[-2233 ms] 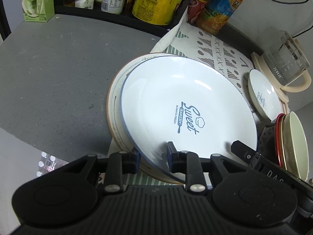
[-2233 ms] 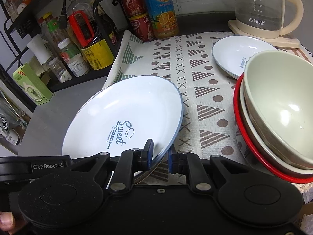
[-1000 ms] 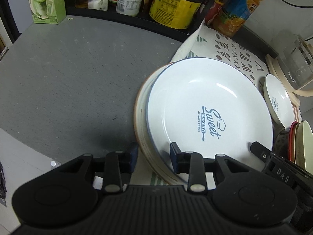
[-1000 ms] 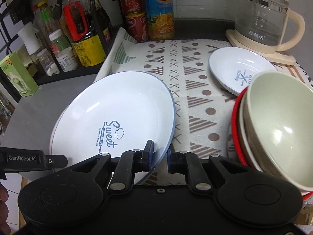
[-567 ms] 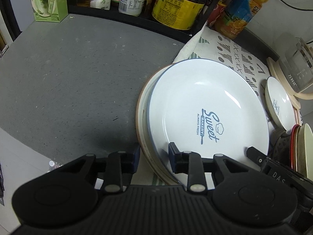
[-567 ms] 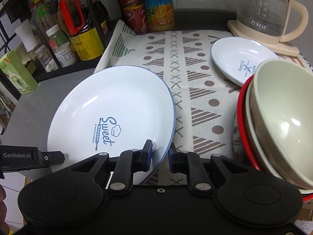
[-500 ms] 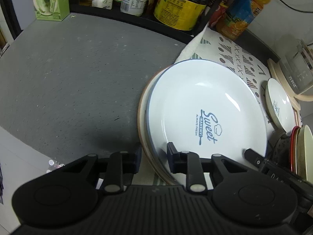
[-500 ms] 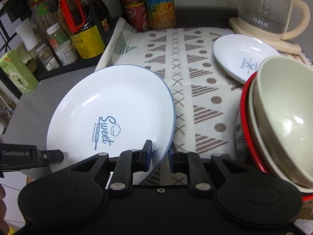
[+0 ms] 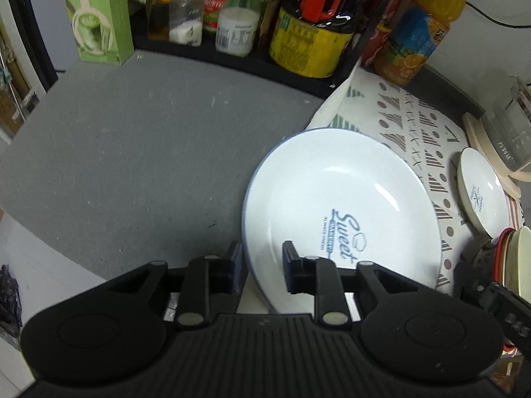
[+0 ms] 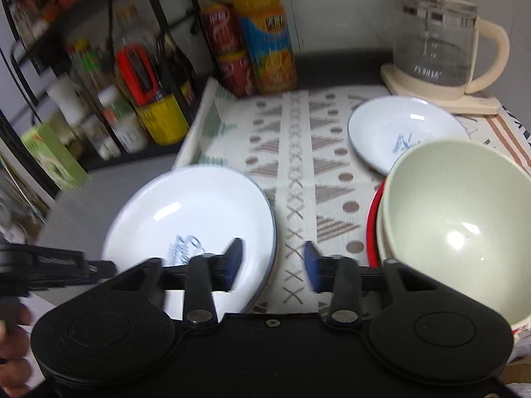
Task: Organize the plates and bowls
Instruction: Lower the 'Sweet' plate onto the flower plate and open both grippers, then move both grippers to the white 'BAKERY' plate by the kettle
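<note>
Fingers (image 9: 294, 270) of the left gripper (image 9: 262, 267) are sitting a little apart, straddling the near rim of the big white plate (image 9: 341, 212), one finger under the rim, one above; cannot tell if they are actually pinching it. Right gripper (image 10: 272, 265) is standing spread wide with nothing between its blue-padded fingers (image 10: 312, 262), its left finger hanging over the plate's near right edge, the right finger over the patterned mat (image 10: 298, 152). Big plate, marked "Sweet" in blue, is lying half on the grey counter (image 9: 139, 152) and half on the mat's left edge; a second rim is showing just under it, so it seems stacked. Right of the big plate, a pale green bowl (image 10: 464, 225) is nesting in a red-rimmed bowl (image 10: 374, 222) at the mat's near right. Behind those bowls, a small white plate (image 10: 401, 132) is lying on the mat, well apart from the big plate. Beyond the small plate, a glass kettle (image 10: 438, 46) is standing on its cream base. Behind the big plate, an orange juice bottle (image 10: 268, 39) and red cans (image 10: 229, 49) are standing at the mat's far edge. Right view is blurry.
</note>
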`<control>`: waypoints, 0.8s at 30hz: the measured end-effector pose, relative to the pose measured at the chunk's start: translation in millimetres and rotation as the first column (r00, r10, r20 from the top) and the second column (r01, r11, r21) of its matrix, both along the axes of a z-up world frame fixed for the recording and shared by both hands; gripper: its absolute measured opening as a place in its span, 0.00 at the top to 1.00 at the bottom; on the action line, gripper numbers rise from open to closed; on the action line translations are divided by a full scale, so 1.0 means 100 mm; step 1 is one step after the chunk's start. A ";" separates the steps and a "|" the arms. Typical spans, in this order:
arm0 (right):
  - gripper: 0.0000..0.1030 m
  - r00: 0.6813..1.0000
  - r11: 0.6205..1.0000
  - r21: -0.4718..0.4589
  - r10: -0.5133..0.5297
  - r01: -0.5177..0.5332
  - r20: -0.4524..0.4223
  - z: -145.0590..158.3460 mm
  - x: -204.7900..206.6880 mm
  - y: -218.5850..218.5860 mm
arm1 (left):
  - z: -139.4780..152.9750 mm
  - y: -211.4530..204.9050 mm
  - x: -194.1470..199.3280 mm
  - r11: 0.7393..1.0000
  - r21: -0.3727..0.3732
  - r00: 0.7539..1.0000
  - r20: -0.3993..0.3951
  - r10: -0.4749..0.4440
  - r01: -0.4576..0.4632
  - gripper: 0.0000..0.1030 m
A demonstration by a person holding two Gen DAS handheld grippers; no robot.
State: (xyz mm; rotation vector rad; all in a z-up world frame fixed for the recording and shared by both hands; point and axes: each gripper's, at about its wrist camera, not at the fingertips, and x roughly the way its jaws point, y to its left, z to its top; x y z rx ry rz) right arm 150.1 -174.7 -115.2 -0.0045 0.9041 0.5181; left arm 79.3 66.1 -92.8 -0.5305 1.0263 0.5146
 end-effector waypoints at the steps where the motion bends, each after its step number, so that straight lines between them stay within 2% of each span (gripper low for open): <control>1: 0.50 1.000 1.000 0.013 0.004 -0.004 0.012 0.05 -0.02 -0.03 | 0.03 -0.03 0.00 1.000 0.007 1.000 0.004 0.000 0.000 0.70; 3: 0.44 0.999 0.999 0.027 0.015 -0.016 0.036 0.15 -0.07 -0.11 | 0.09 -0.10 0.01 1.000 0.016 1.000 0.016 -0.003 0.002 0.64; 5: 0.39 0.997 0.999 0.036 0.020 -0.023 0.070 0.26 -0.11 -0.20 | 0.14 -0.17 0.02 1.000 0.009 1.000 0.028 -0.002 0.002 0.47; 8: 0.29 0.992 0.998 0.056 0.013 -0.020 0.122 0.44 -0.14 -0.38 | 0.25 -0.26 0.01 1.000 0.005 0.998 0.067 0.020 -0.020 0.28; 10: 0.22 0.988 0.998 0.068 0.001 -0.012 0.152 0.53 -0.14 -0.52 | 0.33 -0.36 0.01 1.000 0.027 0.996 0.086 0.010 -0.013 0.20; 13: 0.19 0.983 0.998 0.069 -0.024 0.012 0.179 0.60 -0.15 -0.71 | 0.43 -0.52 0.02 0.999 0.048 0.995 0.102 -0.013 0.008 0.17; 16: 0.14 0.979 0.996 0.079 -0.059 0.044 0.194 0.65 -0.18 -0.90 | 0.51 -0.66 0.01 0.999 0.033 0.992 0.123 -0.024 0.020 0.16; 19: 0.09 0.977 0.994 0.080 -0.083 0.069 0.196 0.67 -0.21 -1.08 | 0.59 -0.81 0.01 0.998 0.057 0.991 0.131 -0.036 0.029 0.15; 24: 0.06 0.975 0.989 0.092 -0.135 0.120 0.179 0.67 -0.30 -1.31 | 0.63 -1.00 -0.04 0.998 0.039 0.986 0.160 -0.053 0.047 0.14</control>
